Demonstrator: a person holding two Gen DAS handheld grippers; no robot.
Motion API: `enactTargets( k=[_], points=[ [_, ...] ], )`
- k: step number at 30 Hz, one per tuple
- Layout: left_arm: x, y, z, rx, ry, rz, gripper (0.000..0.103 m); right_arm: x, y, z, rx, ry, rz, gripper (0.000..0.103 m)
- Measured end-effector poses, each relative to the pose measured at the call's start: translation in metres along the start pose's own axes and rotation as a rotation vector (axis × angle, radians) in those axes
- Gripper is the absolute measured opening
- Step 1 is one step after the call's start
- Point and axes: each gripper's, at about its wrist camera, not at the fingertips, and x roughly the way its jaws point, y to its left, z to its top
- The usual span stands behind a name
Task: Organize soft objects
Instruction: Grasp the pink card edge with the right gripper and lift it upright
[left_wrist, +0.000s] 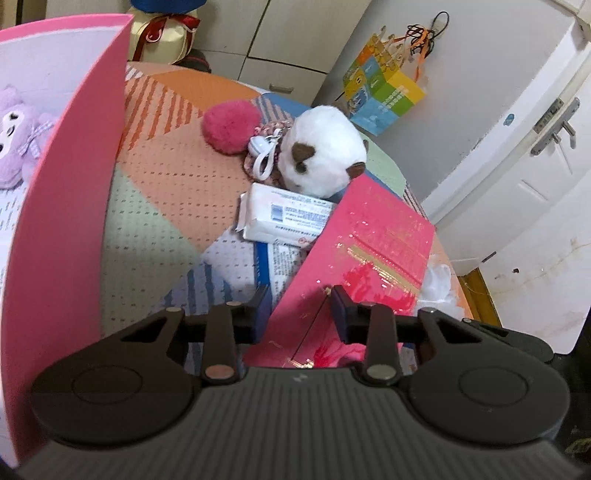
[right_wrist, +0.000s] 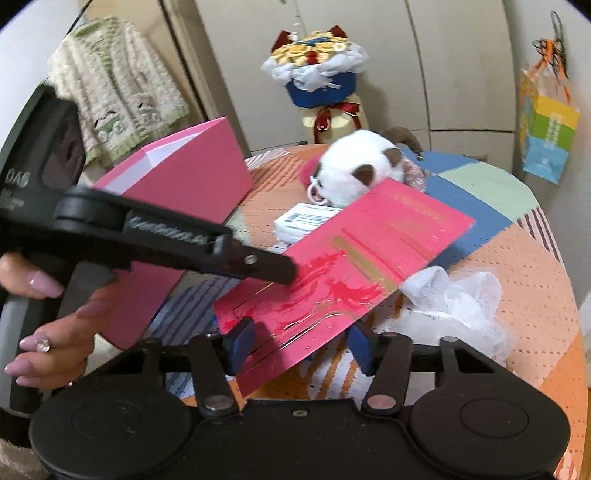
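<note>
Left wrist view: the left hand-held gripper (left_wrist: 300, 310), angled downward, clenches the near edge of a pink box lid (left_wrist: 373, 240); a white plush toy (left_wrist: 325, 151) lies beyond it on the counter (left_wrist: 162, 177).

Right wrist view: the right hand-held gripper (right_wrist: 301, 345), also angled down, straddles the lid's near corner; whether its pads press cannot be told. A person's hand (right_wrist: 55, 332) holds the other gripper's handle at left.
</note>
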Motion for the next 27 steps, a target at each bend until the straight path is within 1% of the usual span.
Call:
enactTargets(
  k=[1, 3, 4, 6, 9, 12, 14, 17, 19, 21, 27],
  points=[
    [-0.001, -0.001, -0.001, 0.006, -0.003, 0.002, 0.034, -0.001, -0.002, 0.0, 0.013, -0.001, -0.001, 0.053],
    [-0.001, -0.003, -0.003, 0.03, -0.015, 0.016, 0.034, -0.002, -0.004, 0.0, 0.031, -0.009, -0.017, 0.045],
    [-0.002, -0.006, -0.004, 0.05, -0.027, 0.025, 0.034, -0.004, -0.005, -0.001, 0.032, -0.019, -0.027, 0.043],
    [-0.003, -0.009, -0.007, 0.078, -0.043, 0.035, 0.034, -0.006, -0.007, -0.001, 0.036, -0.037, -0.034, 0.032],
    [-0.008, -0.014, -0.012, 0.12, -0.067, 0.042, 0.034, -0.008, -0.01, -0.005, 0.045, -0.047, -0.032, 0.028],
    [-0.011, -0.014, -0.014, 0.129, -0.058, 0.027, 0.034, -0.008, -0.011, -0.007, 0.046, -0.049, -0.038, 0.027],
    [-0.013, -0.009, -0.014, 0.104, -0.038, -0.002, 0.034, -0.008, -0.013, -0.008, 0.058, -0.052, -0.034, 0.027],
    [-0.015, -0.007, -0.018, 0.093, -0.022, -0.036, 0.034, -0.011, -0.013, -0.01, 0.069, -0.077, -0.046, 0.026],
    [-0.017, -0.007, -0.023, 0.094, -0.011, -0.041, 0.034, -0.015, -0.012, -0.011, 0.066, -0.093, -0.049, 0.024],
    [-0.021, -0.009, -0.028, 0.098, -0.016, -0.041, 0.034, -0.018, -0.01, -0.011, 0.057, -0.102, -0.048, 0.022],
    [-0.035, -0.016, -0.037, 0.12, -0.012, -0.048, 0.034, -0.027, 0.0, -0.009, 0.036, -0.087, -0.068, 0.022]
  ],
)
